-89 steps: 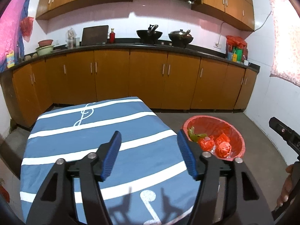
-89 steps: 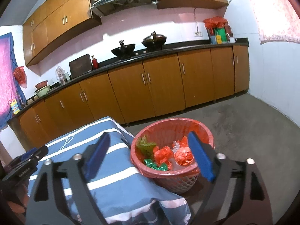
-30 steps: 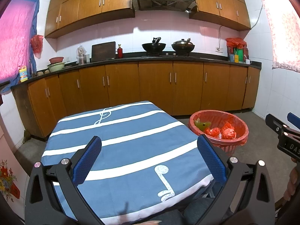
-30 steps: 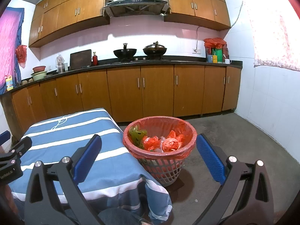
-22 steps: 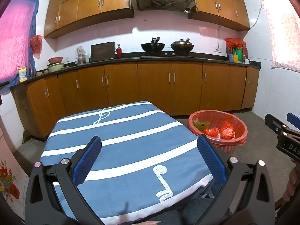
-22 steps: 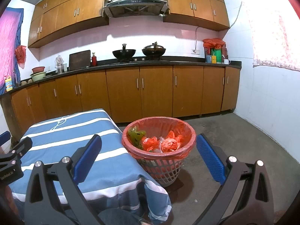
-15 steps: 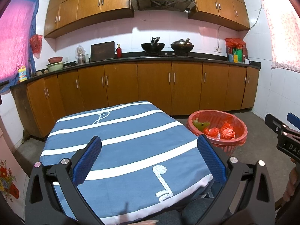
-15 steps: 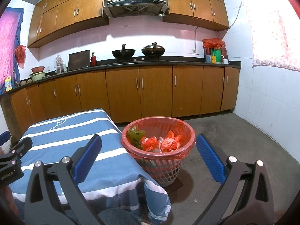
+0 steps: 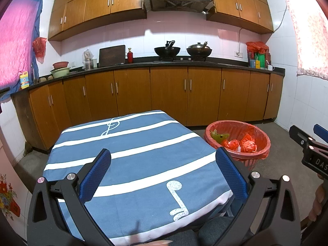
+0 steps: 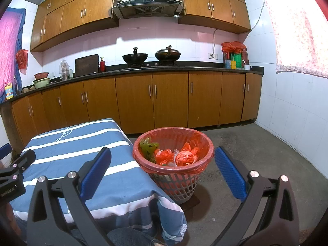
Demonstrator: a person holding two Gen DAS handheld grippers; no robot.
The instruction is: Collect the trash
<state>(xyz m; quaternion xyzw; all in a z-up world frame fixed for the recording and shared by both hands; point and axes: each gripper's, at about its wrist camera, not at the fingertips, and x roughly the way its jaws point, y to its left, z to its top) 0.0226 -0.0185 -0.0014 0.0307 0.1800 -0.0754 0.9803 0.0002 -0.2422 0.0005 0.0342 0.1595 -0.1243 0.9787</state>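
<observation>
Left gripper [image 9: 163, 171], right gripper [image 10: 163, 171]: both spread wider, empty | red-lined plastic trash basket [image 10: 202, 171] filled (blue striped tablecloth [image 9: 127, 143] bare) | collection apparently complete.

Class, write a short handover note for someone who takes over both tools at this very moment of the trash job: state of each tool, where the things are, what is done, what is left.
Left tool: open, holds nothing, above the near part of the striped tablecloth.
Right tool: open, holds nothing, pointed toward the basket.
Basket: on the floor beside the table's right edge, lined with a red bag, holding crumpled red bags and a green wrapper.
Done: the visible trash is in the basket; no trash shows on the cloth.
Left: nothing visible to collect; look around the floor outside these views.
</observation>
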